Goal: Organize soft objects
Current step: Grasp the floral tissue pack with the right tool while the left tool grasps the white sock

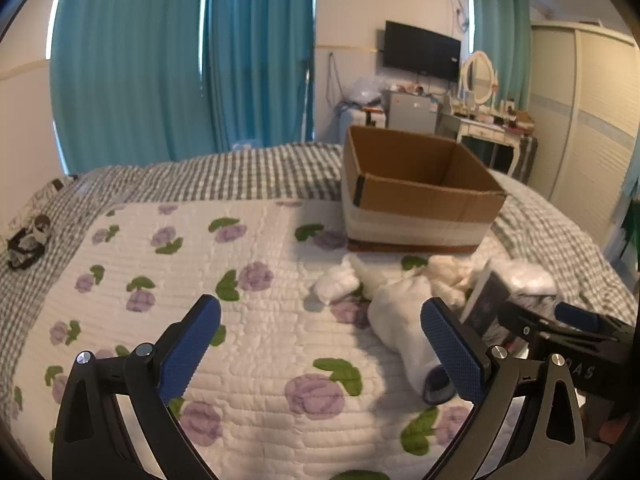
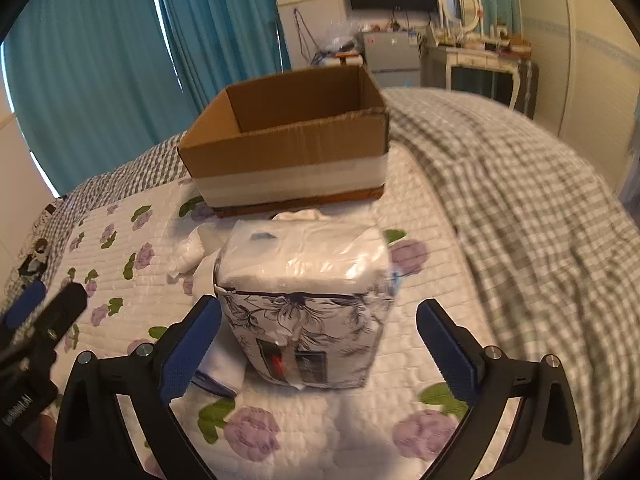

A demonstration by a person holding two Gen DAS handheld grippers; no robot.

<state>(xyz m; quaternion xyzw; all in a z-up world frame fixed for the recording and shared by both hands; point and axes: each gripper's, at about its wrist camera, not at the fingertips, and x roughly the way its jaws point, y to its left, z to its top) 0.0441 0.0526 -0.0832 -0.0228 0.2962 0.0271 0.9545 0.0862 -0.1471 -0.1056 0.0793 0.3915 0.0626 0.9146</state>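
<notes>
An open cardboard box (image 1: 420,196) stands on the bed's floral quilt (image 1: 248,320); it also shows in the right wrist view (image 2: 288,152). In front of it lie white soft items: a white plush or sock shape (image 1: 400,316), a small white bundle (image 1: 334,284), and a plastic-wrapped tissue pack with a flower print (image 2: 308,304), also seen edge-on in the left wrist view (image 1: 486,304). My left gripper (image 1: 320,344) is open and empty over the quilt, left of the white items. My right gripper (image 2: 318,344) is open, with the tissue pack between and just beyond its fingers, untouched.
A grey checked blanket (image 2: 520,208) covers the bed's right side and far edge. A small dark doll (image 1: 30,240) lies at the left edge. Teal curtains (image 1: 160,72), a TV, a dressing table and a wardrobe stand behind the bed.
</notes>
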